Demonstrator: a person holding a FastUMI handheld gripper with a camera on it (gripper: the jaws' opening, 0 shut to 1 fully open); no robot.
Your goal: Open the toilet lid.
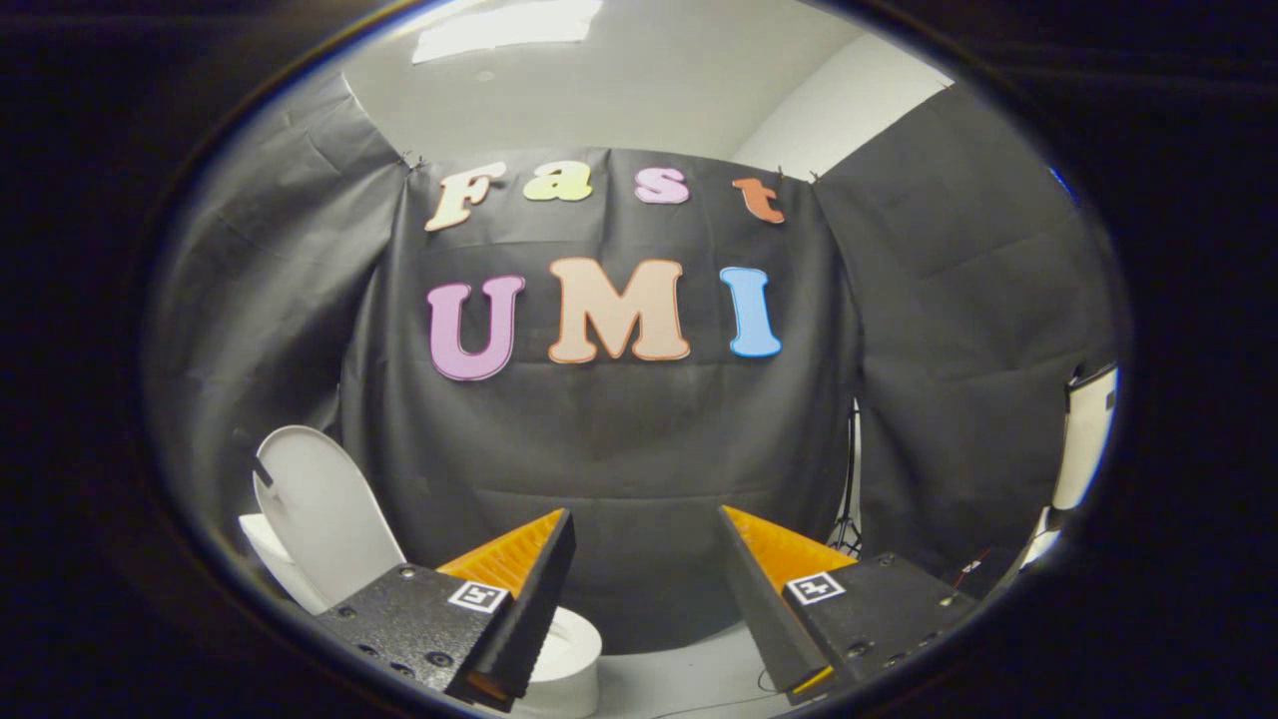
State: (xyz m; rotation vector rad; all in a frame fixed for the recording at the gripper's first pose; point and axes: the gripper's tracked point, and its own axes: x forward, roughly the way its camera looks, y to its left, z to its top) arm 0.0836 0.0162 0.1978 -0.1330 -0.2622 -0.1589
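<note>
The toilet lid (321, 509) stands raised, off to the left of the hand-held gripper (647, 527) and a little beyond its left finger, leaning back towards the dark cloth wall (639, 439). The hand-held gripper has its fingers spread wide apart with nothing between them, and they touch nothing; the gap between them looks onto the cloth and a strip of pale floor (689, 669). Much of the toilet (574, 649) is hidden behind the left finger: the rim of the bowl shows just to the right of that finger, and a bit of the tank (262, 544) shows behind the lid on the left. The lid is white, smooth and oval, its inner face turned this way. At the far right a pale upright object is cut off and hard to make out.
</note>
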